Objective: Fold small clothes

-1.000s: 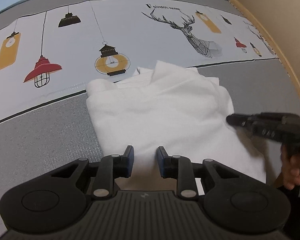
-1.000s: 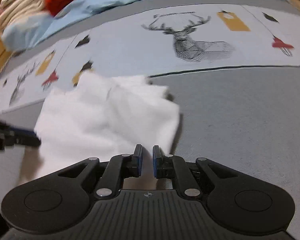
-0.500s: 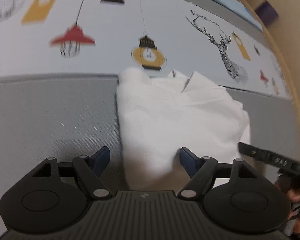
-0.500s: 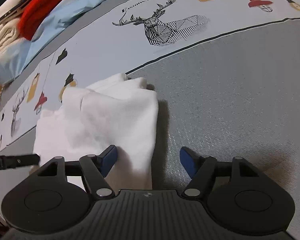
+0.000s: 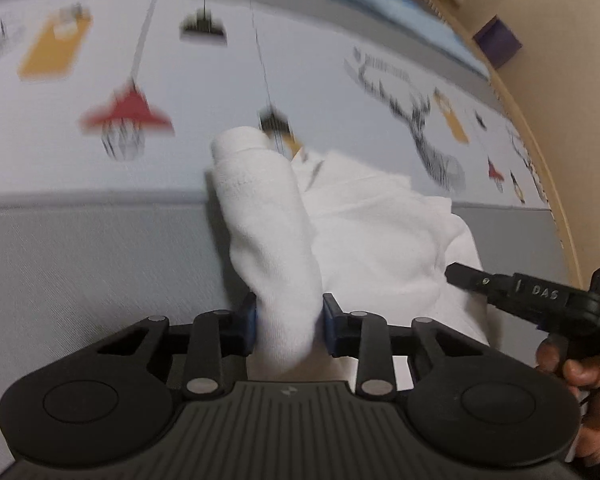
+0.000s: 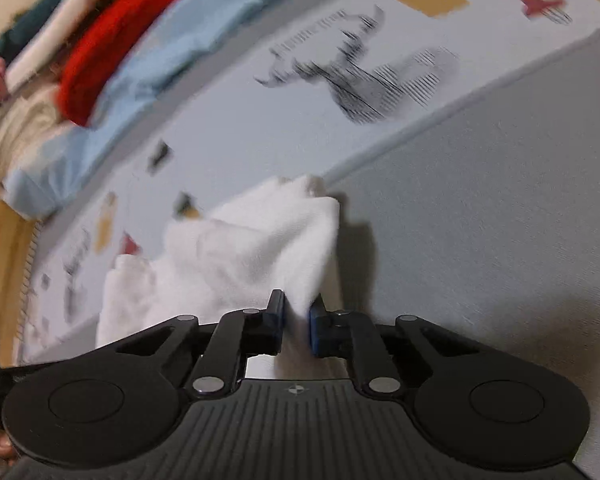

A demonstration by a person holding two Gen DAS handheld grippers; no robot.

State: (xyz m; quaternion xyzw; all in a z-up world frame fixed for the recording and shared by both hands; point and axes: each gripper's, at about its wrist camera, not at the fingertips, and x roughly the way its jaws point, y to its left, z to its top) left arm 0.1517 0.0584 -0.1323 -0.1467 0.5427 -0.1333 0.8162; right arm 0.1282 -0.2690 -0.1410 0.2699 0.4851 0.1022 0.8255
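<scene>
A small white garment (image 5: 380, 232) lies bunched on the grey band of a printed bedspread (image 5: 80, 260). My left gripper (image 5: 289, 316) is closing its jaws on the garment's thick rolled left edge, and the cloth bulges between the blue pads. In the right wrist view the same garment (image 6: 240, 256) rises in a peak toward my right gripper (image 6: 297, 312), whose jaws are closing on a thin pinch of its right edge. The right gripper (image 5: 460, 276) also shows at the right of the left wrist view, its tip at the cloth's right side.
A person's hand (image 5: 580, 372) holds the right gripper. Stacked clothes, one red (image 6: 100, 48), sit on a light blue cover (image 6: 180, 40) at the far left of the bed. A wooden bed edge (image 5: 540, 152) runs along the right, with a purple object (image 5: 496, 42) beyond it.
Both grippers opened wide beside the garment's side edges half a second ago and have now closed on them. The left edge is gathered into a roll, and the right edge is lifted into a peak.
</scene>
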